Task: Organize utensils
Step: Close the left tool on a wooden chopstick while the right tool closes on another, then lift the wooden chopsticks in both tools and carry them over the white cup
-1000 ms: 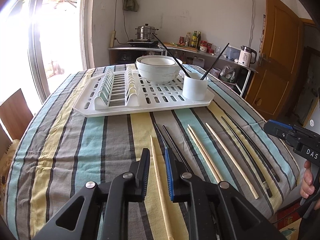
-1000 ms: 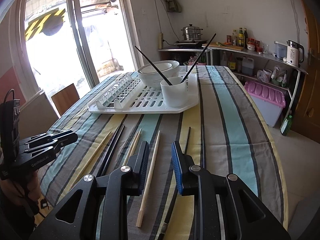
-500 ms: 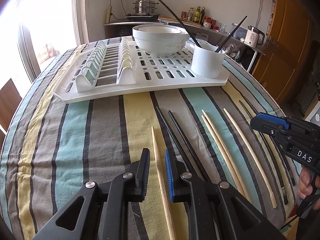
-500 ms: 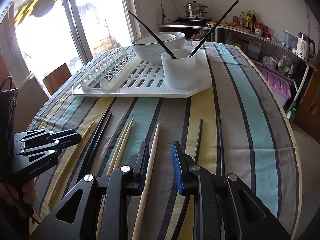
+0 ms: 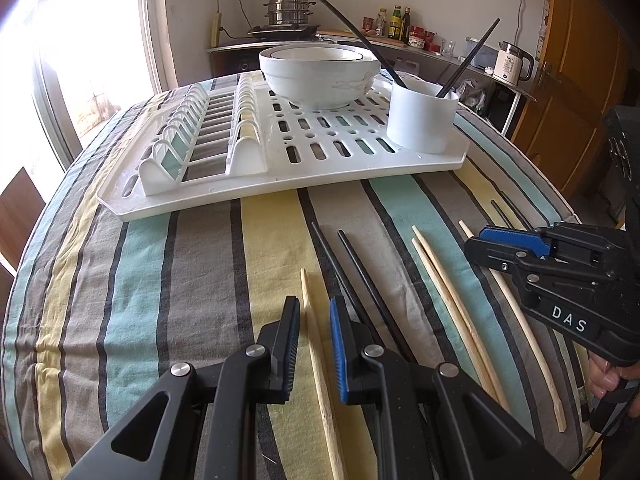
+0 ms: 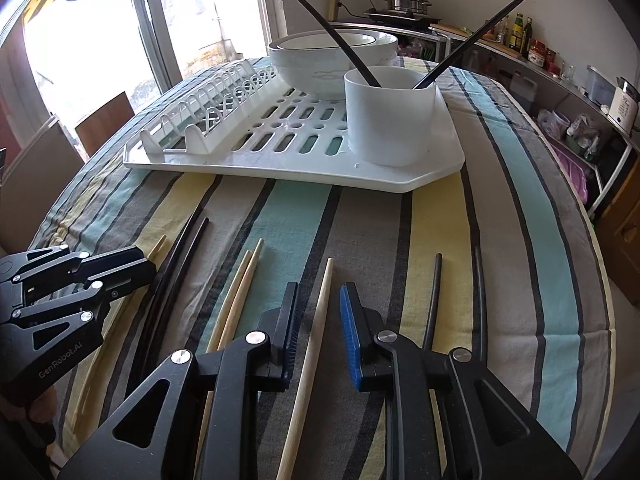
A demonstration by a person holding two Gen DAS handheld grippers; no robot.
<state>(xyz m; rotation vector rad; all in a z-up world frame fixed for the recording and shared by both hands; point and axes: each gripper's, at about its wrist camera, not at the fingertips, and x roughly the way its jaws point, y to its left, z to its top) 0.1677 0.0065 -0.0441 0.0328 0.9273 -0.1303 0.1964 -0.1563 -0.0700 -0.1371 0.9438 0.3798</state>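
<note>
My left claw [image 5: 314, 344] straddles a wooden chopstick [image 5: 316, 344], jaws apart, not pinching; my right claw [image 6: 318, 336], jaws just narrowing, brackets another wooden chopstick [image 6: 316, 328] — untouched. Beyond, on the striped tabletop [image 5: 160, 280], a white holder [image 6: 390, 116] with two black chopsticks [image 6: 320, 20] stands on the drying rack [image 6: 400, 176].

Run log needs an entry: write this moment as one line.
left gripper: jaws open astride wooden chopstick | right gripper: jaws just closing, astride second wooden chopstick, not gripping | white cup: holds two black chopsticks
</note>
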